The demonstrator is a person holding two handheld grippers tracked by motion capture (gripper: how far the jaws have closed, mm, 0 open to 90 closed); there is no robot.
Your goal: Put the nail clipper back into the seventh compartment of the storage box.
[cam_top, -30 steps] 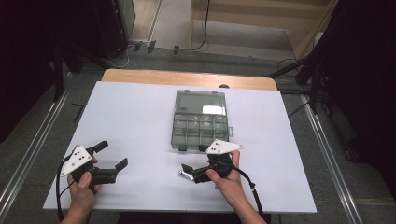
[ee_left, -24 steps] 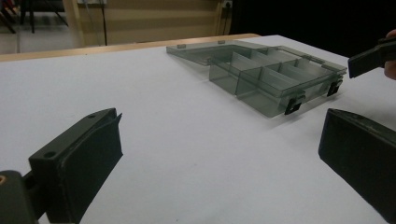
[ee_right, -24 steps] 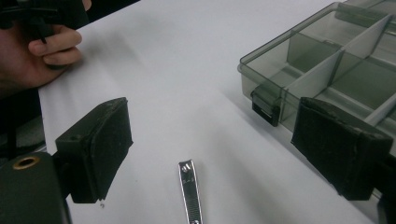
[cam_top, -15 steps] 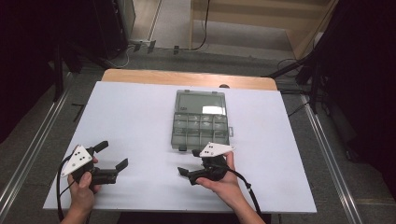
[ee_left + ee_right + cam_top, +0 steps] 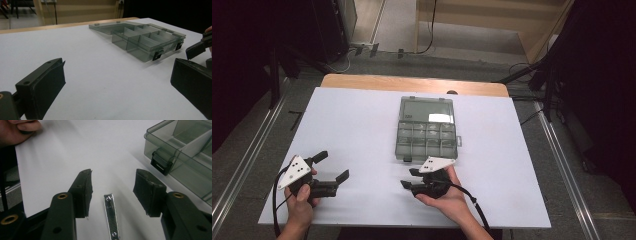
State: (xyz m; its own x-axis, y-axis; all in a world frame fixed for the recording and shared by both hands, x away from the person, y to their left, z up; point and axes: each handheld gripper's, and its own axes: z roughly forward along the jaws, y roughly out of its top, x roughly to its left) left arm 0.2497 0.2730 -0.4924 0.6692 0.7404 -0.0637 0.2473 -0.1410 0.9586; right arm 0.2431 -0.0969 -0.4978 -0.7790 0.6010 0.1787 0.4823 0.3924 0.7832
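my right gripper (image 5: pixel 112 192) has just been closing, jaws apart around the flat silver metal nail clipper (image 5: pixel 111 216) on the white surface (image 5: pixel 62 152), not touching it.

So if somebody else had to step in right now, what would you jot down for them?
Right hand-held gripper: jaws have just been closing around the nail clipper, pads not yet touching it; the clipper lies flat on the white table.
Left hand-held gripper: open, holding nothing, resting near the table's front left.
Compartment box: lid open, standing just beyond the right gripper; the compartments look empty.
Done: right gripper lined up over the clipper.
Left: close on the clipper, lift it, probably place it in a compartment.
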